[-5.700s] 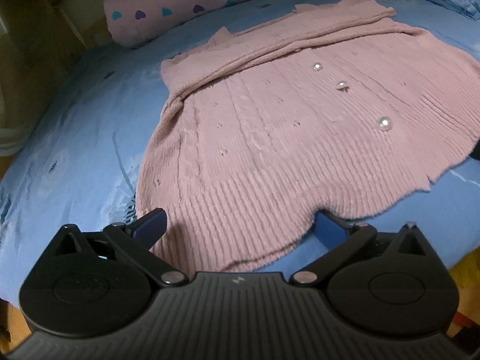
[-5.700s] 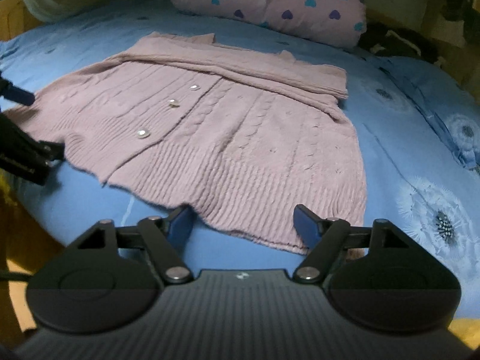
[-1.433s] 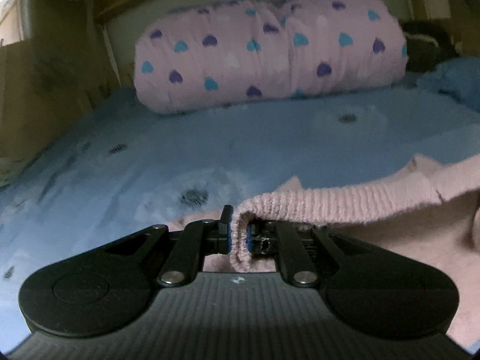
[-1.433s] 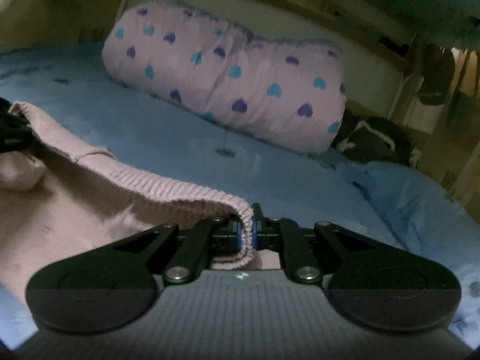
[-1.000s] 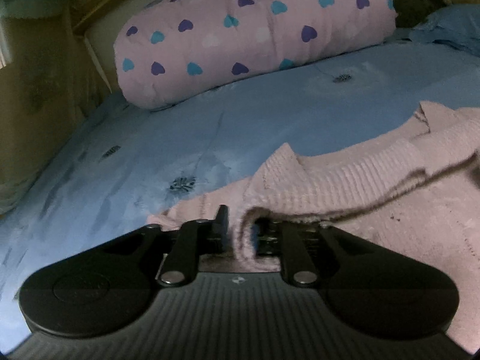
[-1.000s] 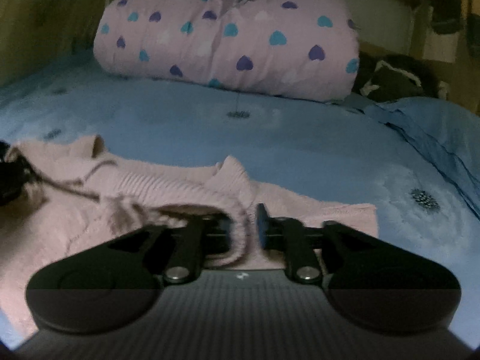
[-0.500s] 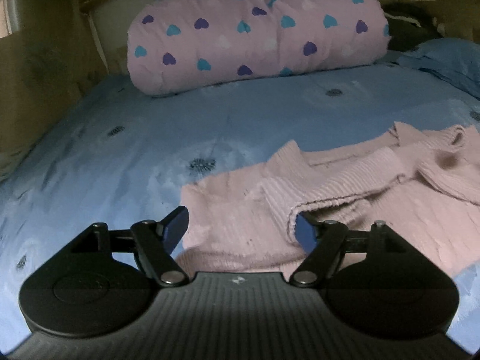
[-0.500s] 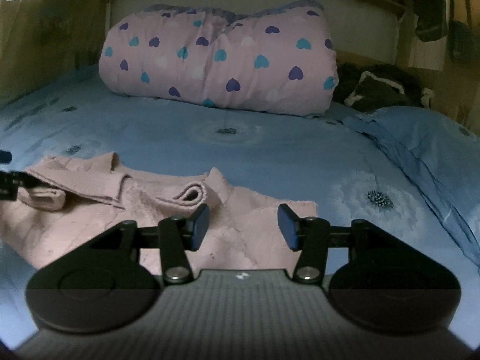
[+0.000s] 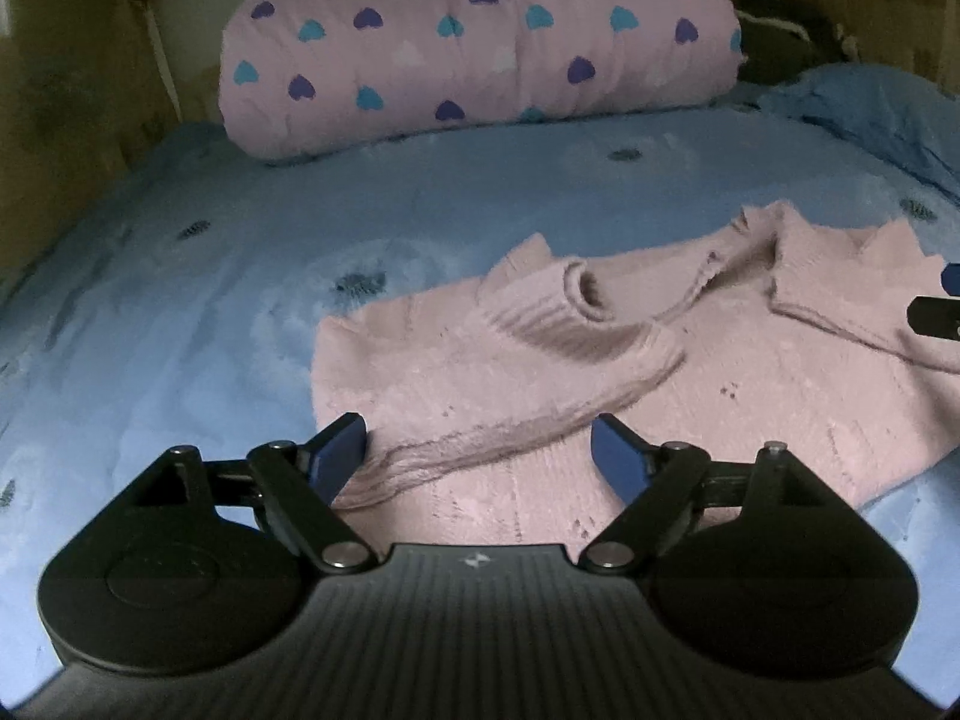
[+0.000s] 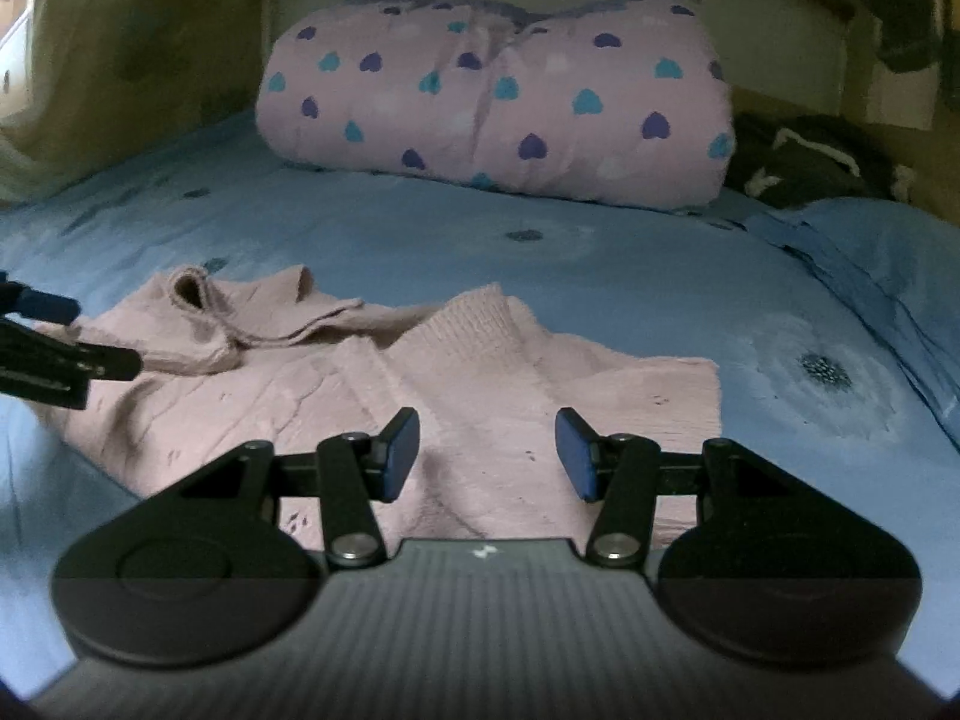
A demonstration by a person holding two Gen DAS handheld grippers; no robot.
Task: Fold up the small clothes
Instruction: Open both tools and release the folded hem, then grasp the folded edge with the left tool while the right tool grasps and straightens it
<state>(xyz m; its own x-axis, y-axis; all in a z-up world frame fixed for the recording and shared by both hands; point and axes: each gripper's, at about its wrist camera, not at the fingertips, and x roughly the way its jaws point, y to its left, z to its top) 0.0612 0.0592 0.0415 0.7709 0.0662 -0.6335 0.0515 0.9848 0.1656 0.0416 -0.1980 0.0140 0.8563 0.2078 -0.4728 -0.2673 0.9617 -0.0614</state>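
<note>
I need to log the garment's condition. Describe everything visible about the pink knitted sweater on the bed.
The pink sweater is a soft cable-and-rib knit, folded over itself into a rough rectangle and lying flat on the blue floral bedsheet. A ribbed sleeve cuff curls open on top, and ribbed edges bunch in loose ridges along the far side. No buttons show. Both claws are open and hold nothing: the left claw and right claw hover at its near edge; whether their tips brush it is unclear.

The folded sweater [image 9: 540, 396] lies on the bed [image 9: 210, 276], the pillow [image 9: 480, 42] behind it, both tongs near its front edge
</note>
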